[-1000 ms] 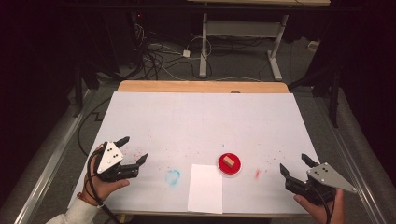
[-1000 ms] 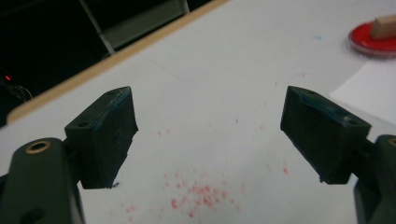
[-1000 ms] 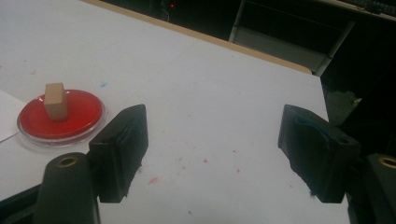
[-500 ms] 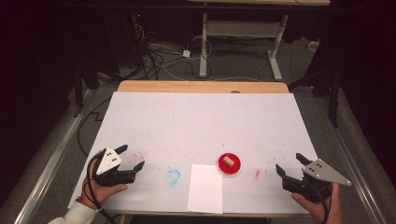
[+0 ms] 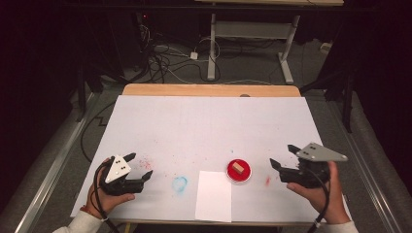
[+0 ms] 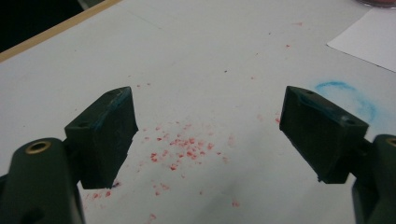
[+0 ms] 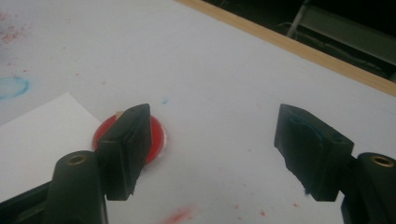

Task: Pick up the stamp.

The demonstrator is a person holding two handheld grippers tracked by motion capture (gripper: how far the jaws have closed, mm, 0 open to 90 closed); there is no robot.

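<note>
A small round red dish [image 5: 239, 171] holding a tan block [image 5: 237, 168] sits near the table's front, right of centre. A white sheet of paper [image 5: 214, 195] lies just left of it. My left gripper [image 5: 138, 167] rests open near the front left, over red specks [image 6: 180, 149]. My right gripper [image 5: 283, 157] is open at the front right, pointing left toward the dish. In the right gripper view the red dish [image 7: 158, 135] lies partly behind one jaw, and the paper [image 7: 42, 135] is at the left. Nothing sits between either pair of jaws.
White paper covers the table [image 5: 209, 126], with a wooden edge [image 5: 209, 90] at the back. A blue ring smudge [image 5: 180, 184] lies left of the sheet, seen too as a blue ring [image 6: 348, 95] in the left gripper view. A red smear [image 5: 267, 180] marks the surface near the right gripper.
The right gripper has moved left toward the red dish. The left gripper has shifted slightly toward the front edge. Dish and paper have not moved.
</note>
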